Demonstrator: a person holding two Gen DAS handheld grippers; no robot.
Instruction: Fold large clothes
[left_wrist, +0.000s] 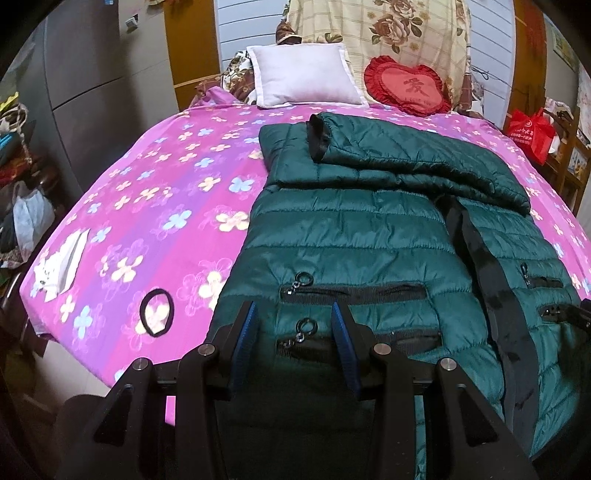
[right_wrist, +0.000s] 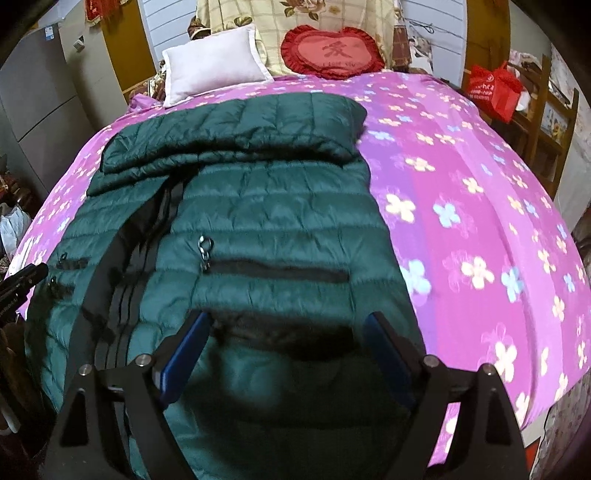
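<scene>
Lying front-up across my pink flowered bedspread (left_wrist: 155, 206) is the dark green quilted jacket (left_wrist: 351, 229), its hem toward me and its sleeves folded across the chest at the far end. A black zipper placket (left_wrist: 491, 280) runs down the middle, and zipped pockets with ring pulls (left_wrist: 303, 279) sit on each front panel. My left gripper (left_wrist: 295, 332) hangs over the near hem on the jacket's left side, its blue-padded fingers (left_wrist: 246, 334) spread apart with nothing pinched between them. My right gripper (right_wrist: 288, 347) hangs over the hem on the other panel, fingers likewise wide apart and holding nothing. Beside the jacket, a black hair tie (left_wrist: 157, 312) lies on the bedspread, with a white packet (left_wrist: 62, 269) farther toward the bed's left edge. At the head of the bed sit a white pillow (left_wrist: 303, 75) and a red heart cushion (left_wrist: 406, 88), and a red bag (right_wrist: 493, 90) stands off to the right.
</scene>
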